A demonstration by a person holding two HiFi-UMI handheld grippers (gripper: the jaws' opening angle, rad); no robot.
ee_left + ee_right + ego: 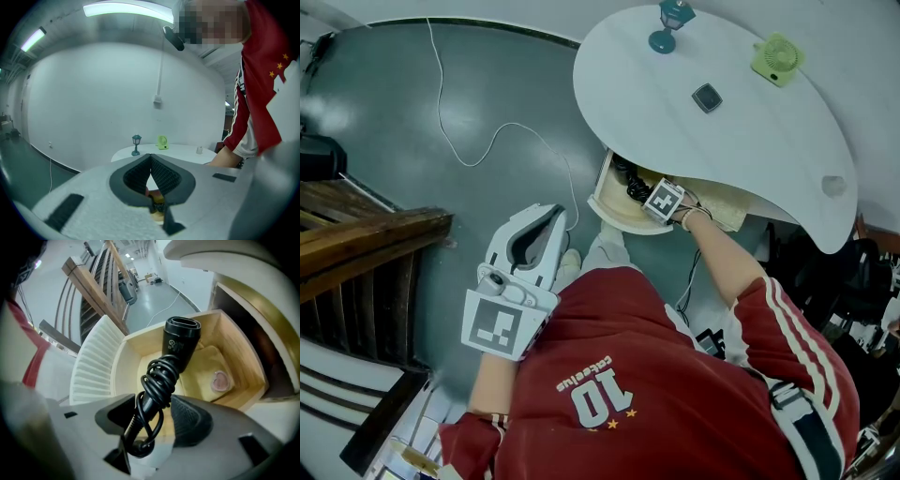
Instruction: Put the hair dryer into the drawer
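Pinching the black hair dryer (180, 343) by its cord-wrapped handle in the right gripper (153, 408), pointing its nozzle into the open wooden drawer (236, 357), above a pink heart (219, 380) near one corner; holding the left gripper (553, 220) pressed together, empty.

I have the table (750, 141) at the upper right of the head view. A lamp (673, 21) stands at its far edge, a fan (776, 58) to the lamp's right, and a small device (707, 97) between them, nearer me. The drawer (614, 217) stands open below the table's near-left edge. The hair dryer (180, 341) reaches down into it, handle clamped in my right gripper (154, 398), and a small item (219, 380) lies in the drawer to its right. A cable (487, 150) lies on the floor (412, 112) left of the table, with a railing (366, 234) further left.
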